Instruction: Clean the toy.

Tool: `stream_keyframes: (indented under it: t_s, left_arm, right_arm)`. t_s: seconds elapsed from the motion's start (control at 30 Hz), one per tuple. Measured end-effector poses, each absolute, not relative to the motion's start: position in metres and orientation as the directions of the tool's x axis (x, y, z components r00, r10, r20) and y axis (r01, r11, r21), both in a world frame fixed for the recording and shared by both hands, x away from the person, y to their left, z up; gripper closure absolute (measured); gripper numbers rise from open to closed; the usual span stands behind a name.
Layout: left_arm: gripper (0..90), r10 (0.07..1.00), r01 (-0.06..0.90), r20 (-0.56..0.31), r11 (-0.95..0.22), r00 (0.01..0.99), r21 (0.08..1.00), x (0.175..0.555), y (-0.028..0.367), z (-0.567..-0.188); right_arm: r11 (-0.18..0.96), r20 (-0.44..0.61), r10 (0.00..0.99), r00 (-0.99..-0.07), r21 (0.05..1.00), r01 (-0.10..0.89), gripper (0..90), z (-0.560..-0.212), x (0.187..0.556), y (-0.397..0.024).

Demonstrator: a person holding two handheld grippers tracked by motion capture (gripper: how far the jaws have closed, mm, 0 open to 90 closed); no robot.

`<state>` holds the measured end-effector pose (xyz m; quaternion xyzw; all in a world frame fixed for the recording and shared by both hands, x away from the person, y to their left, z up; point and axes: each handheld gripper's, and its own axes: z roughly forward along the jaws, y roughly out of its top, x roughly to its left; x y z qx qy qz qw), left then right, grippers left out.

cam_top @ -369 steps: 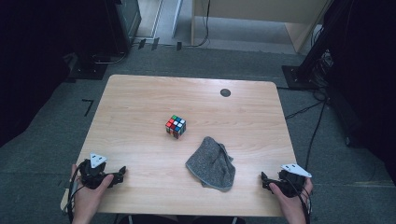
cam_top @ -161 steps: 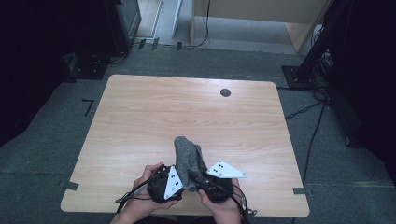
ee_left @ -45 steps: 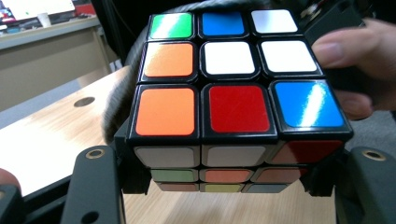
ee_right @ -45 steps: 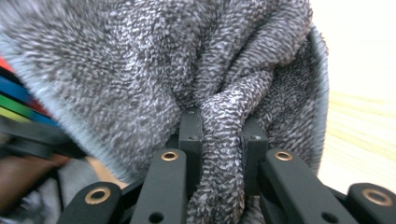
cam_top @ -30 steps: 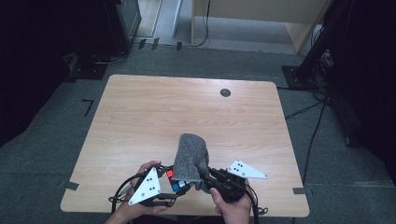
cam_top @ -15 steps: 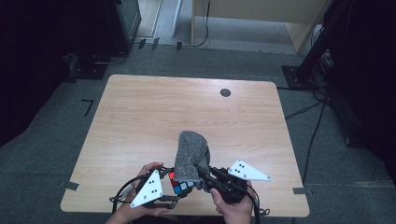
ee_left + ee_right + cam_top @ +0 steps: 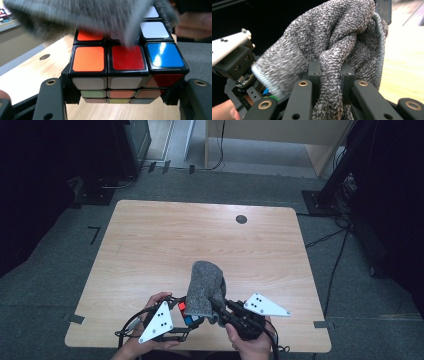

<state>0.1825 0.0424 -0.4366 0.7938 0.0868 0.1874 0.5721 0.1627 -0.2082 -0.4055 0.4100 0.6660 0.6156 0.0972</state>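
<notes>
**Cloth being worked over a gripped puzzle cube**

At the near edge of the worktop, the left gripper is clamping the puzzle cube between its jaws, holding it just above the wood. To its right, the right gripper is pinching a fold of the grey knitted cloth, which is draping over the cube's top; this looks like wiping.

The risk here is the cloth dragging on the cube's top layer: a hard sideways pull could be twisting that layer or sliding the cube out of the left jaws, since they are pressing only on its lower side faces. The fold could also be slipping free of the right pads, as only a narrow pleat is sitting between them.

The left gripper view is showing the cube's stickers, orange, red and blue in the front row, with cloth blurring across them. The right gripper view is showing the pleat squeezed between the pads. The high view is giving the layout, both hands close together at the near edge
</notes>
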Motion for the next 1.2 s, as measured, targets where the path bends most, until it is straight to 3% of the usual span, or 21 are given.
stream_keyframes:
  t_s: [0.23, 0.5, 0.7, 0.93, 1.2]
  left_arm:
    - [34.2, 0.362, -0.063, 0.178, -0.309, 0.915, 0.949, 0.186, 0.049, -0.433]
    - [34.2, 0.367, -0.054, 0.172, -0.310, 0.914, 0.949, 0.187, 0.050, -0.432]
    - [34.2, 0.376, -0.061, 0.179, -0.304, 0.909, 0.951, 0.187, 0.052, -0.431]
    - [34.2, 0.388, -0.054, 0.173, -0.298, 0.905, 0.953, 0.189, 0.053, -0.431]
    - [34.2, 0.400, -0.058, 0.182, -0.303, 0.898, 0.951, 0.188, 0.053, -0.429]
  right_arm:
    - [-0.070, 0.390, 0.708, -0.589, 0.869, 0.491, 78.1, -0.421, 0.169, -0.209]
    - [-0.090, 0.370, 0.690, -0.622, 0.897, 0.434, 78.0, -0.404, 0.155, -0.202]
    - [-0.046, 0.366, 0.737, -0.567, 0.865, 0.499, 78.1, -0.423, 0.166, -0.206]
    - [-0.064, 0.324, 0.722, -0.611, 0.911, 0.407, 78.1, -0.405, 0.153, -0.203]
    - [-0.029, 0.328, 0.759, -0.562, 0.880, 0.475, 78.3, -0.422, 0.164, -0.203]
